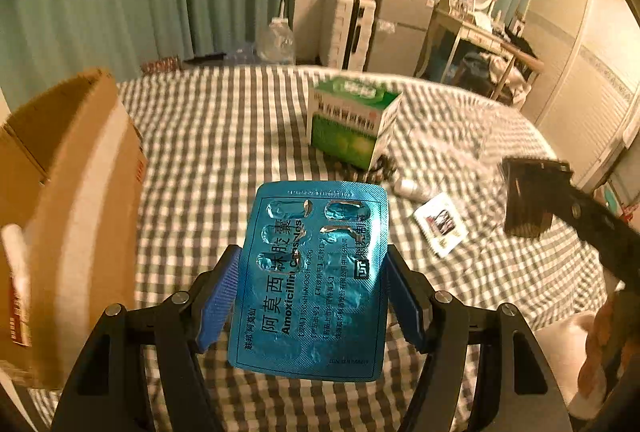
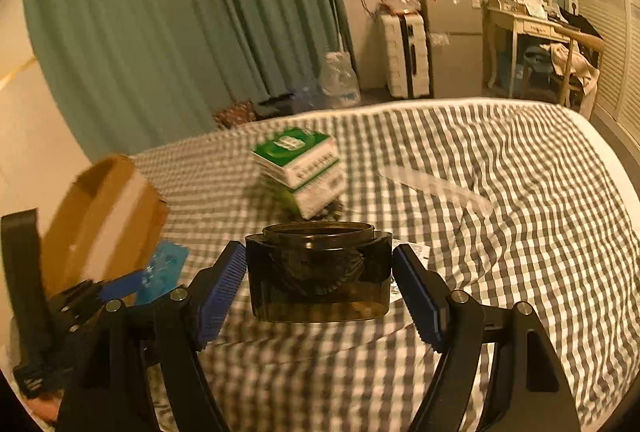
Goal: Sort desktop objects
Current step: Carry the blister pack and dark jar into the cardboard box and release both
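Note:
My left gripper (image 1: 312,292) is shut on a blue amoxicillin blister pack (image 1: 312,284) and holds it above the checked bedspread (image 1: 208,136), just right of an open cardboard box (image 1: 68,200). My right gripper (image 2: 318,280) is shut on a dark translucent jar (image 2: 318,276) with an open mouth, held over the bedspread (image 2: 500,232). The jar also shows at the right in the left wrist view (image 1: 528,196). The left gripper with the blister pack (image 2: 162,268) shows at the left in the right wrist view, beside the box (image 2: 104,224).
A green and white medicine box (image 1: 352,120) (image 2: 304,168) stands mid-bed. A small white bottle (image 1: 412,188), a small sachet (image 1: 440,224) and a dark clump lie near it. A clear plastic comb (image 2: 436,188) lies to the right. Furniture stands beyond the bed.

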The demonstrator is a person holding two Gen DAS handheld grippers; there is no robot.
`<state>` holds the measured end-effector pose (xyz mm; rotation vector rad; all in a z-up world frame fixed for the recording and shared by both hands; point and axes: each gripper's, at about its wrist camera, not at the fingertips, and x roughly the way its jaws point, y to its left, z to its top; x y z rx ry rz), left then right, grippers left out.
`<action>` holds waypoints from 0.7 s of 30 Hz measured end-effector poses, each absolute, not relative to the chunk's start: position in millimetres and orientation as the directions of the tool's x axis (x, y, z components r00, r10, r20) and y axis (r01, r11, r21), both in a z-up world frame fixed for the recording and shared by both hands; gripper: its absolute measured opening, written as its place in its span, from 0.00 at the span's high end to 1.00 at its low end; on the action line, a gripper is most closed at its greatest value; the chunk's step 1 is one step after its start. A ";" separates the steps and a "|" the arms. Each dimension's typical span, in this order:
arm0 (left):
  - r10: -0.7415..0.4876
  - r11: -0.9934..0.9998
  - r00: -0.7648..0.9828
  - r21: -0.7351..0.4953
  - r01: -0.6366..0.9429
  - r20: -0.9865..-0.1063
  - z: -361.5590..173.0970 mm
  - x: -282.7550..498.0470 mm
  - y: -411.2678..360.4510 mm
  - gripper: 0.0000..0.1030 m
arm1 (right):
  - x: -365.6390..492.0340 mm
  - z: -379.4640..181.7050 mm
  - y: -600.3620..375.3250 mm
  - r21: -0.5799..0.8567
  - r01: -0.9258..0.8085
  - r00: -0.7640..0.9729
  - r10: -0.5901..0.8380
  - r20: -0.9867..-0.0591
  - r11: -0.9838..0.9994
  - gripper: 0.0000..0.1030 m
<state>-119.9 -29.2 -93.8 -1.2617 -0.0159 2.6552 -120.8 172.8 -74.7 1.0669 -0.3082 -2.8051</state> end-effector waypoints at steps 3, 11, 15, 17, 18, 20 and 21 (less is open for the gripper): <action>0.192 -0.979 -0.642 -0.102 -0.175 -0.742 -70.2 -112.9 -36.6 0.31 | -104.8 -52.4 162.2 0.261 0.066 -0.762 -0.217 -0.610 -0.963 0.27; 0.159 -0.987 -0.715 -0.104 -0.121 -0.681 5.1 -99.2 -91.0 0.31 | -72.9 9.5 105.3 0.227 0.173 -0.809 -0.270 -0.522 -0.958 0.27; 0.112 -0.994 -0.746 -0.068 -0.089 -0.656 33.1 -96.6 -128.9 0.31 | -69.0 34.7 61.5 0.235 0.260 -0.799 -0.346 -0.491 -0.936 0.27; 0.092 -0.996 -0.752 -0.060 -0.071 -0.653 42.2 -95.0 -151.0 0.31 | -70.4 43.1 41.5 0.267 0.305 -0.782 -0.401 -0.478 -0.914 0.27; 0.087 -0.996 -0.754 -0.066 -0.059 -0.651 44.7 -94.7 -162.5 0.31 | -72.4 47.7 28.0 0.281 0.334 -0.767 -0.433 -0.473 -0.900 0.27; 0.080 -0.996 -0.753 -0.083 -0.035 -0.653 44.9 -93.8 -187.5 0.31 | -77.7 52.7 3.8 0.304 0.378 -0.741 -0.483 -0.466 -0.874 0.27; 0.078 -0.996 -0.753 -0.090 -0.026 -0.653 44.1 -94.1 -200.1 0.31 | -82.5 51.9 -10.6 0.322 0.398 -0.719 -0.510 -0.471 -0.859 0.27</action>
